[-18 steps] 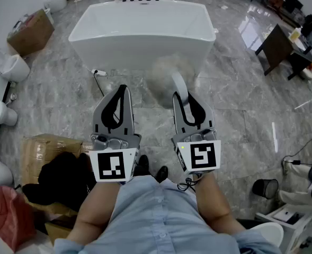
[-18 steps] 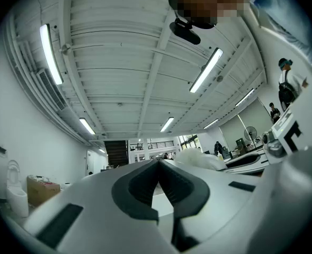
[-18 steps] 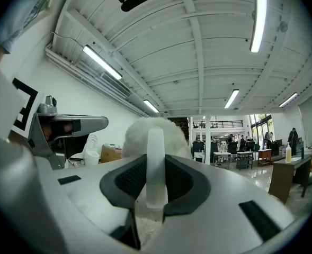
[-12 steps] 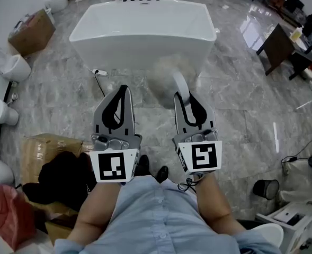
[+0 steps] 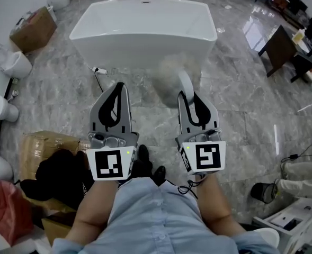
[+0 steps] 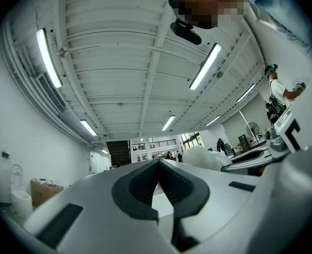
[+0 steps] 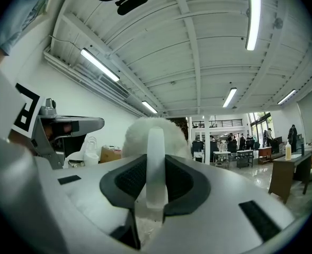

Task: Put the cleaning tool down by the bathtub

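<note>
Seen from my head camera, I stand facing a white freestanding oval bathtub (image 5: 134, 52) on a grey marbled stone floor (image 5: 240, 126). My right tongs (image 5: 186, 97) are closed on the narrow, translucent white plastic handle (image 7: 156, 163) of a cleaning tool with a fluffy white round head (image 5: 166, 81). The handle stands upright between the dark pads. The head sticks out past the jaw tips and hangs in the air in front of the tub's near wall, not yet set down. My left tongs (image 5: 119, 86) are closed tip to tip, with nothing in them. I judge the tool to be very light. Its head looks soft and squashy and its handle stiff but smooth, so it may slip or swivel. The handle is the place to hold it, never the fluff.
</note>
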{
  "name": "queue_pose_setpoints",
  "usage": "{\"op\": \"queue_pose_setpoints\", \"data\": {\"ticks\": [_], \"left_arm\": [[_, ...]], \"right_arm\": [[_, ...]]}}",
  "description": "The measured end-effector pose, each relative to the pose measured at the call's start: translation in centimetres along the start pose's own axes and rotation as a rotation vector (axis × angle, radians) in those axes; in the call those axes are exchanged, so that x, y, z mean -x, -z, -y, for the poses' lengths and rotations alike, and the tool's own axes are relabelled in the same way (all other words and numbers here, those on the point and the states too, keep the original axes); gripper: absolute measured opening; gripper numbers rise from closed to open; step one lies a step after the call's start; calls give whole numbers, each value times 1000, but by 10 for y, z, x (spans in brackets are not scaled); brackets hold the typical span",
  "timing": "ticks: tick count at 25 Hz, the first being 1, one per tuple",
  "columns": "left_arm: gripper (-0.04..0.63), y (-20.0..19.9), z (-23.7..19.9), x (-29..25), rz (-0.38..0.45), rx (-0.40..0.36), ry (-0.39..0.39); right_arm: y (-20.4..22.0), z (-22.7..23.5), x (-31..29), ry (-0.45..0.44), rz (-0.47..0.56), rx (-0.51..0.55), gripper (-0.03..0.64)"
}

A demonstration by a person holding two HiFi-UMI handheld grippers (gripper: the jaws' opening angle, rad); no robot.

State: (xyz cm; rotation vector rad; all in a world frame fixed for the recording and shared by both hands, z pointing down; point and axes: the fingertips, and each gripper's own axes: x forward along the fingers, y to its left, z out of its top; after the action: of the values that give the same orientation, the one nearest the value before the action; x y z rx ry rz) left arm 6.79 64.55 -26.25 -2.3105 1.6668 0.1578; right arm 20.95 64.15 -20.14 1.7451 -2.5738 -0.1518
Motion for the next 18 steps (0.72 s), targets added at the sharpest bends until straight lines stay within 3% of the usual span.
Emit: {"op": "queue_pose_setpoints", "data": {"ticks": [10, 14, 18], "left_arm": [[15, 33, -22, -38, -37, -12, -35], [15, 61, -43, -73, -49, -27, -40], [15, 91, -59, -120, -71, 12, -43]], "right_arm": [[18, 24, -47, 7, -33, 9, 94], [36, 38, -89, -1, -61, 14, 94], [55, 50, -141, -13, -94, 6, 94]]}}
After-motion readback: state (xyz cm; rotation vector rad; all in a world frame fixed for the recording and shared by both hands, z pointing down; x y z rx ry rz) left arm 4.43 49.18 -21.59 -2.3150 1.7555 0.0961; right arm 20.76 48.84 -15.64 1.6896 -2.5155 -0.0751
